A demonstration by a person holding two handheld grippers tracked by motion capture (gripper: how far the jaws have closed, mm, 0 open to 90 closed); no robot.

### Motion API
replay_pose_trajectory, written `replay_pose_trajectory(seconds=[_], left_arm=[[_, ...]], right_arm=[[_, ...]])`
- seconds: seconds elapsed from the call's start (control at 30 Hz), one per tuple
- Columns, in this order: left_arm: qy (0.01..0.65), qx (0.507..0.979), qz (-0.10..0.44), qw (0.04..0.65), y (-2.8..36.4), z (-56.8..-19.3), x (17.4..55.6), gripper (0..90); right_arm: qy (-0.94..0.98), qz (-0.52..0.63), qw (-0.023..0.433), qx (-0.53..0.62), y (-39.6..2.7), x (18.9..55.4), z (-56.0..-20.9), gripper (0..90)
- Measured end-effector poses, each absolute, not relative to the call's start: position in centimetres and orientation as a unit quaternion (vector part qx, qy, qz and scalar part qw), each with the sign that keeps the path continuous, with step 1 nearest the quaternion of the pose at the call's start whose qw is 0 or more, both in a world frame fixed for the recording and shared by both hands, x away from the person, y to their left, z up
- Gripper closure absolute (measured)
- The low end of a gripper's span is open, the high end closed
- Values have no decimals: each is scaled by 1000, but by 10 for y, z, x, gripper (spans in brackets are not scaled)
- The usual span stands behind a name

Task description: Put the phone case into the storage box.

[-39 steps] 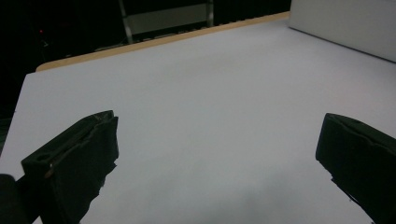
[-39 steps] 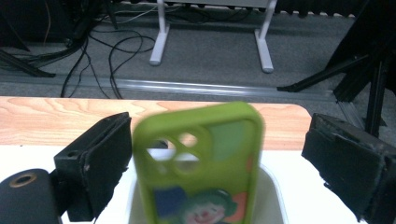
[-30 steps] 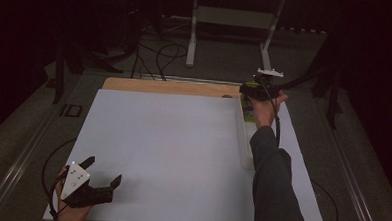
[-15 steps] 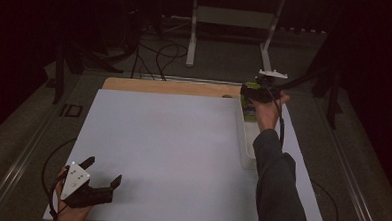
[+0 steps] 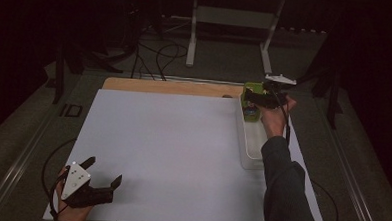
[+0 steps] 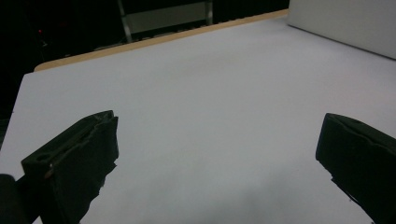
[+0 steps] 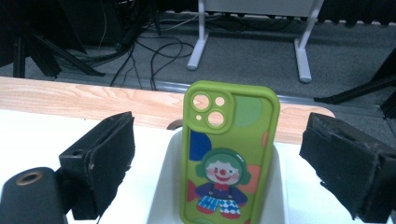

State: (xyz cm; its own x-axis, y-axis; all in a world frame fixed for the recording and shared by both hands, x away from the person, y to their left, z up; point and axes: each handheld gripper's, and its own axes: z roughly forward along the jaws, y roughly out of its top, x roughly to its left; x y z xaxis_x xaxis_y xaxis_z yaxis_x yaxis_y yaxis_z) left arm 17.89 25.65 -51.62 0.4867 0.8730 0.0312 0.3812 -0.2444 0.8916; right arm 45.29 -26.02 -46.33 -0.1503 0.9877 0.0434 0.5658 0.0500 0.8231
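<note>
- The green phone case [image 7: 229, 154] stands upright at the far end of the white tray [image 5: 252, 143], its back with the clown picture facing the right gripper's camera; the landmark for all that follows is this tray.
- The right gripper [image 5: 258, 97] hovers over the tray's far end, held by a hand whose forearm runs along the tray's right side, sleeve down to the wrist.
- In the right gripper view its fingers [image 7: 100, 161] are spread wide, one on each side of the case and clear of it, so they are released and grasp nothing.
- The left gripper [image 5: 103, 174] lies well apart from the tray, at the near left corner of the white surface [image 5: 167, 149], the hand low at the edge.
- Its fingers [image 6: 77, 158] are also spread, with bare surface between them.
</note>
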Motion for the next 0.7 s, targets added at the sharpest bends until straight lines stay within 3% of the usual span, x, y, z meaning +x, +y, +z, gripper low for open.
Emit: replay_pose_trajectory(seconds=[0.7], left_arm=[[424,741,276,441,255,-517,180,0]], right_arm=[[700,397,279,524,-261,411,-452,92]])
